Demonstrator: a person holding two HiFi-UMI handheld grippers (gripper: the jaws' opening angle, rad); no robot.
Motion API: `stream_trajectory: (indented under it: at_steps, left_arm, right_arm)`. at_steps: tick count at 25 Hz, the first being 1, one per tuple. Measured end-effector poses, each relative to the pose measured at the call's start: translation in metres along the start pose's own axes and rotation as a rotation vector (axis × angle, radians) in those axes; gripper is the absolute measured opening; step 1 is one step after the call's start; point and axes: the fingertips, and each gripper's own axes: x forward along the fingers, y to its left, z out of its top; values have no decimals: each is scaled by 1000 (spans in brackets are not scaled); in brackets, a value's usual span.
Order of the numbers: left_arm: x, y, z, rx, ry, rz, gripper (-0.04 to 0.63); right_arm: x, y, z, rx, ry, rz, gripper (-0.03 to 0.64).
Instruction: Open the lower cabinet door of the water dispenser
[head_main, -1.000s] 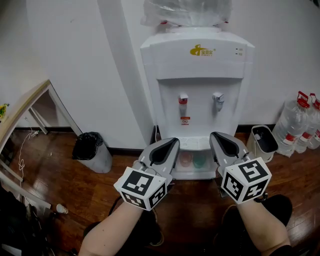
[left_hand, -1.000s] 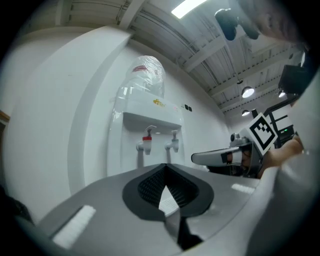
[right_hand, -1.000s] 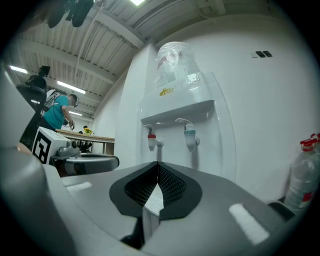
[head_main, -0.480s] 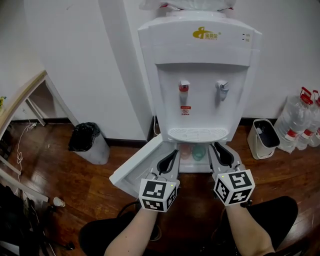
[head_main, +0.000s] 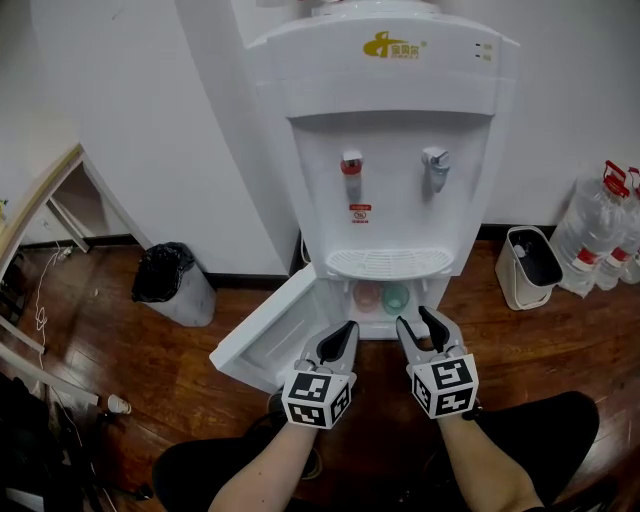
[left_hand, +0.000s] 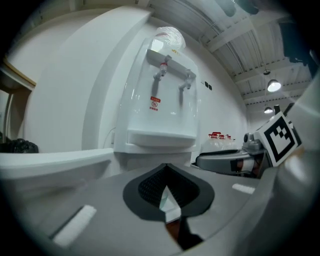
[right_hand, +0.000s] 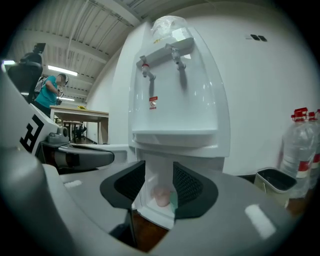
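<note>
Now left tongs (head_main: 347, 328) clenched, empty; right tongs (head_main: 413, 318) just opening, empty; water dispenser (head_main: 385, 150) top cropped.

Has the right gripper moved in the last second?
Yes. The right gripper sank from beside the drip tray to below it; its jaws have just been opening, empty.
</note>
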Motion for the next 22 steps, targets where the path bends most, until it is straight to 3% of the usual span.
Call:
stream_trajectory:
  at_steps: [9, 22]
  left_arm:
    - [5, 8, -31, -60, 70, 11, 38]
    - [19, 13, -70, -47, 159, 36, 40]
  right_arm:
    - [7, -9, -36, 28, 61, -40, 245]
    - [41, -18, -98, 78, 177, -80, 307]
